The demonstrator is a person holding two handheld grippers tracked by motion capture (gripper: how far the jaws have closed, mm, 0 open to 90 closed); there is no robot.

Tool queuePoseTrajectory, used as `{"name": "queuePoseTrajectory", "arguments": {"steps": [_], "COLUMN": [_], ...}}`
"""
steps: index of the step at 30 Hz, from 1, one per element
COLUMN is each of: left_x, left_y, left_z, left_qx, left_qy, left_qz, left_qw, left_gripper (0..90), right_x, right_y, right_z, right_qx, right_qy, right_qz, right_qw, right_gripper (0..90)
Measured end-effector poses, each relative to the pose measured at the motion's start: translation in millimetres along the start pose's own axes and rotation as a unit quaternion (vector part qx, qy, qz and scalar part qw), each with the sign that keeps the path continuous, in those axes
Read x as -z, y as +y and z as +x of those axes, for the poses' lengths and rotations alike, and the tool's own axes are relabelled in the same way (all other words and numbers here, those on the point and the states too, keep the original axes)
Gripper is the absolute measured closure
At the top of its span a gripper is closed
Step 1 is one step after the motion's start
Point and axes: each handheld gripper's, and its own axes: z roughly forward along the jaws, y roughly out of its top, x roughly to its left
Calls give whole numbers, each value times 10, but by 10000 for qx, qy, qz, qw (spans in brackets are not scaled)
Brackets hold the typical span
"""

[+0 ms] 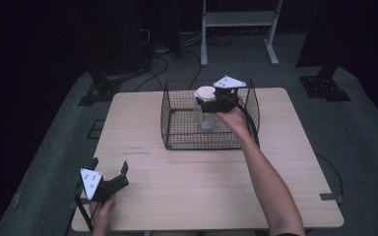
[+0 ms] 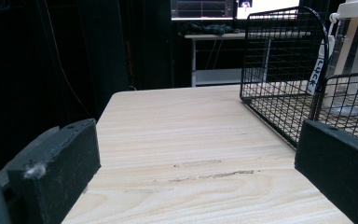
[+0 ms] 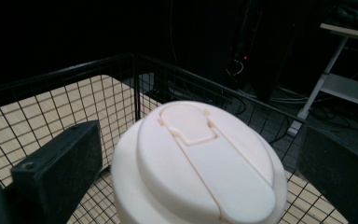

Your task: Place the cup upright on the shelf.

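Straddling a white-lidded jar (image 1: pixel 205 105) in the wire basket (image 1: pixel 177 142), right gripper (image 1: pixel 211 101) fingers spread (uncontacted), left gripper (image 1: pixel 109 169) agape.

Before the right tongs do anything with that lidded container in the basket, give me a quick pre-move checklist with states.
1. Clear container with white lid stands upright inside the wire basket: ok.
2. Lid centred between the jaws of the right tongs: ok; a jaw stands on each side.
3. Jaws closed on the lid: not ok; the right gripper view shows gaps on both sides.
4. Lid's flip tab shut: ok, it lies flush.
5. Left tongs out of the way: ok; open, at the table's near left corner, apart from the basket.
6. Container contents: cannot tell.
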Motion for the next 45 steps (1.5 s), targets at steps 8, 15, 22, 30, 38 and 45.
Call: {"name": "queuePoseTrajectory", "arguments": {"steps": [8,15,22,30,38,45], "left_x": [0,4,5,6,5,5], "left_y": [0,0,0,0,0,0], "left_z": [-1,-1,-5,-5,-9,-9], "left_qx": [-2,1,-17,-24,-40,-46], "left_qy": [5,4,4,0,-3,-4], "left_qz": [3,6,4,3,2,3], "left_qw": [10000,10000,10000,10000,10000,10000], "left_gripper": [0,0,0,0,0,0], "right_x": [126,270,404,535,703,844], "right_y": [94,152,198,206,205,255], "right_z": [11,15,43,47,20,41], "right_qx": [-23,-63,-8,16,-50,41], "right_qy": [-4,70,116,139,181,211], "right_qz": [-87,-182,-206,-222,-261,-268], "right_qw": [10000,9998,9997,9997,9995,9994], "right_gripper": [0,0,0,0,0,0]}}
